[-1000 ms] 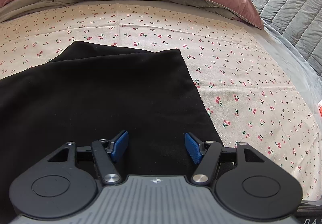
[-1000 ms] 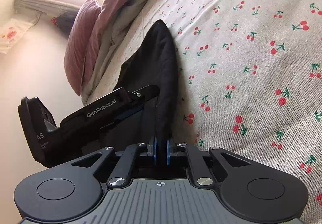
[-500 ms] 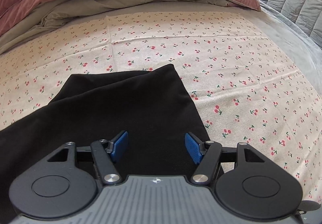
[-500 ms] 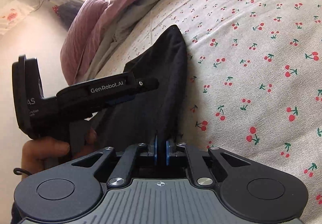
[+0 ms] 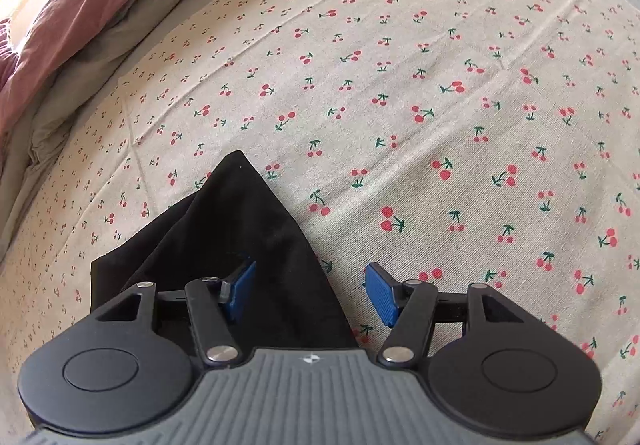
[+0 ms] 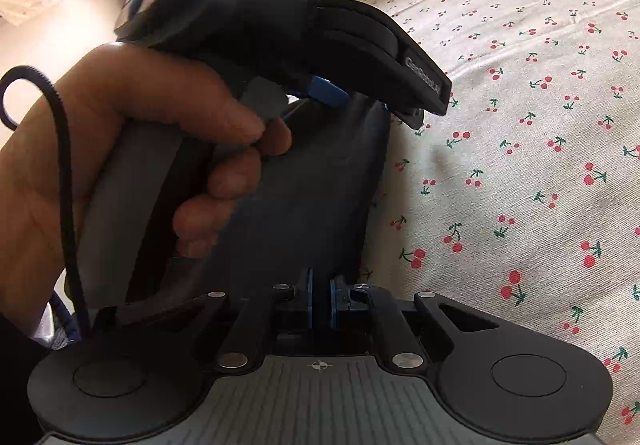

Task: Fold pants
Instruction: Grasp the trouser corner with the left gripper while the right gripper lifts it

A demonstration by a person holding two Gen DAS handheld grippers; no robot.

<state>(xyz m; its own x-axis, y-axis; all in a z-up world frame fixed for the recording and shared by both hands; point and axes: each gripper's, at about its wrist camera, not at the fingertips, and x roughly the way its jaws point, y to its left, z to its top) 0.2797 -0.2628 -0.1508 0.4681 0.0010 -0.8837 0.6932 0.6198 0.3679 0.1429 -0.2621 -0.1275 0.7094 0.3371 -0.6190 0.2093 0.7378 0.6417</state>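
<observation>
My right tongs (image 6: 320,299) are pinched nearly closed on an edge of the black pants (image 6: 316,197), the cloth rising taut from between the two blue pads. My left tongs (image 5: 308,293) stand about half wide and are closing; the pants' right edge runs through the gap, with the left pad (image 5: 239,291) over the dark cloth and the right pad over the sheet, and neither presses on the fabric yet. From the right wrist view, my left hand (image 6: 120,165) grips the handle of the left tongs, whose tips hang just over the upper corner of the pants; a black cord (image 6: 66,181) loops past my wrist. The pants lie on the bed, bunched into a narrow peak that points away from me on the cherry-print sheet (image 5: 440,105). Beyond the sheet, at the bed's far left, a pink quilt (image 5: 80,5) is heaped over a grey one (image 5: 132,41).
</observation>
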